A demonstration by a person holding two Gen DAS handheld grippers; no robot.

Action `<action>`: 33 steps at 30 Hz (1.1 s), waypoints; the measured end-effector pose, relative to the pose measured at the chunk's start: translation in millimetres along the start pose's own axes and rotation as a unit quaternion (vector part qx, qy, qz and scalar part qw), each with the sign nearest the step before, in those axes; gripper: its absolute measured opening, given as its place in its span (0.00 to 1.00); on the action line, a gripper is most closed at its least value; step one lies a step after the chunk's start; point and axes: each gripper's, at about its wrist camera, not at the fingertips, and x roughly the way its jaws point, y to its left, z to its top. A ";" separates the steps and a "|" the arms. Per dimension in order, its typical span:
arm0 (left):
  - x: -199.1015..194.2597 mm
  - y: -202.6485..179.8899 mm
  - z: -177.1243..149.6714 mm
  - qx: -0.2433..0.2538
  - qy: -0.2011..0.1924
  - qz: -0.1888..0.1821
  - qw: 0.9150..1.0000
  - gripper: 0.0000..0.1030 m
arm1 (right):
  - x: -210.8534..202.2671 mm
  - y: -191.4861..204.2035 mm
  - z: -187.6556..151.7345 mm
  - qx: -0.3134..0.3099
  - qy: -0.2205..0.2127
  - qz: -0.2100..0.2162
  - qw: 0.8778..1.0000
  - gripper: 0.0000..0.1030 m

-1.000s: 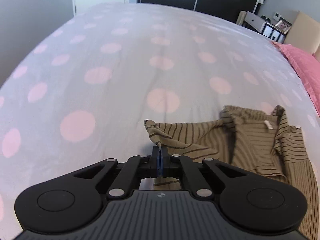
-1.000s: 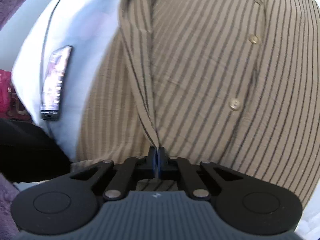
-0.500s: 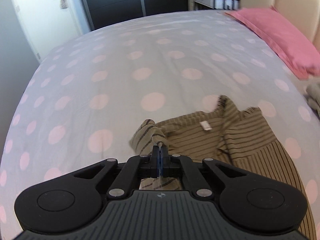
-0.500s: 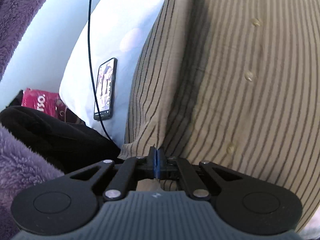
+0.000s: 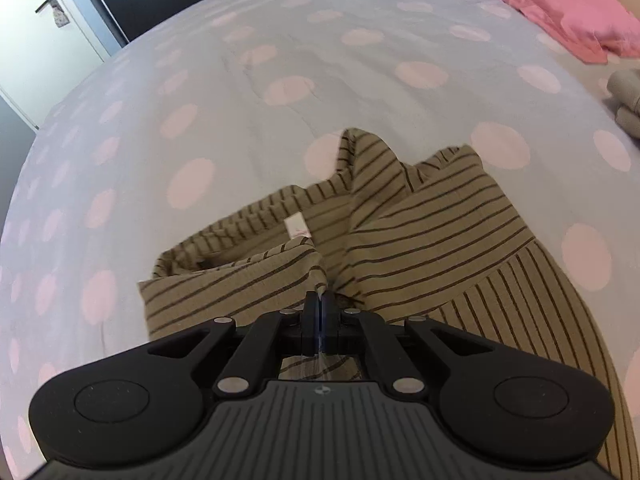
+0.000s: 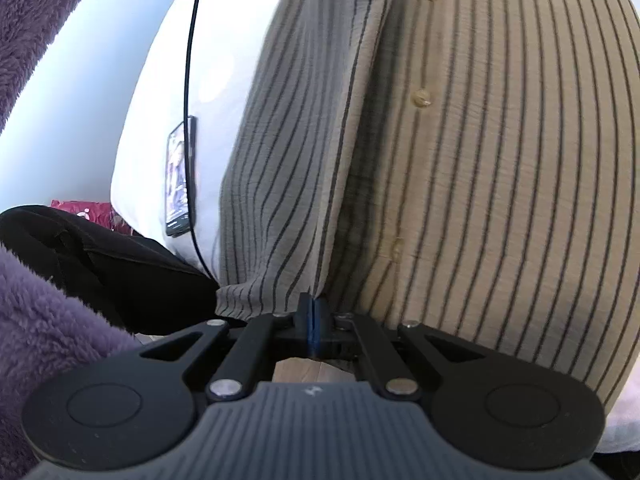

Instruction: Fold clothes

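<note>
Since a second ago both grippers have swung the limp, light striped shirt (image 5: pixel 432 236) over the bedspread (image 5: pixel 240 92), left gripper (image 5: pixel 320 300) and right gripper (image 6: pixel 313 306) each pinching an edge fold just ahead, best held there.

You see a bed (image 5: pixel 240 92) covered in grey, pink-dotted bedding. A tan striped shirt (image 5: pixel 420 232) lies lower centre, a pink pillow (image 5: pixel 560 4) upper right, and folded grey cloth (image 5: pixel 626 100) at the right edge.
</note>
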 end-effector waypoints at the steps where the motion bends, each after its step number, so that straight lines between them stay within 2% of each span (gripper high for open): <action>1: 7.3 -4.3 0.5 0.003 0.006 0.005 1.000 0.00 | -0.6 -5.5 -0.1 0.006 0.001 -0.002 1.000 0.01; 5: 24.4 -12.3 -2.2 -0.005 0.009 -0.001 1.000 0.00 | 1.3 -29.4 6.0 0.026 0.004 -0.013 1.000 0.01; 9: 31.1 -17.2 -2.7 -0.011 0.006 -0.009 1.000 0.00 | 1.4 -34.5 6.9 0.030 0.005 -0.017 0.999 0.01; 11: 33.5 -17.3 -2.9 -0.020 0.005 -0.009 1.000 0.00 | 37.4 -24.5 0.4 0.023 0.010 -0.024 0.999 0.01; 14: 30.8 -15.0 -4.5 -0.031 0.002 0.003 1.000 0.01 | 37.4 -23.9 0.1 0.019 0.014 -0.036 0.999 0.01; 18: 6.7 -5.0 -13.3 -0.041 -0.017 0.001 0.999 0.18 | 55.6 -12.6 2.0 0.018 0.016 -0.045 0.999 0.01; 19: -2.9 -1.4 -17.4 -0.046 -0.025 -0.001 0.999 0.19 | 57.0 -9.5 2.5 0.016 0.016 -0.048 0.999 0.01; 22: -31.9 3.6 -35.9 -0.040 -0.026 -0.006 0.999 0.22 | 59.9 -1.0 1.8 0.006 0.013 -0.057 0.998 0.01; 28: -79.7 -20.7 -97.8 0.004 0.024 -0.062 0.998 0.22 | 65.4 6.3 0.3 0.002 -0.001 -0.079 0.997 0.01; 30: -85.9 -37.0 -122.0 0.019 0.049 -0.069 0.996 0.22 | 67.0 4.4 0.4 0.005 -0.005 -0.083 0.997 0.01; 33: -88.4 -56.6 -151.2 0.013 0.076 -0.075 0.994 0.22 | 68.1 5.9 -0.5 0.004 -0.012 -0.087 0.996 0.01</action>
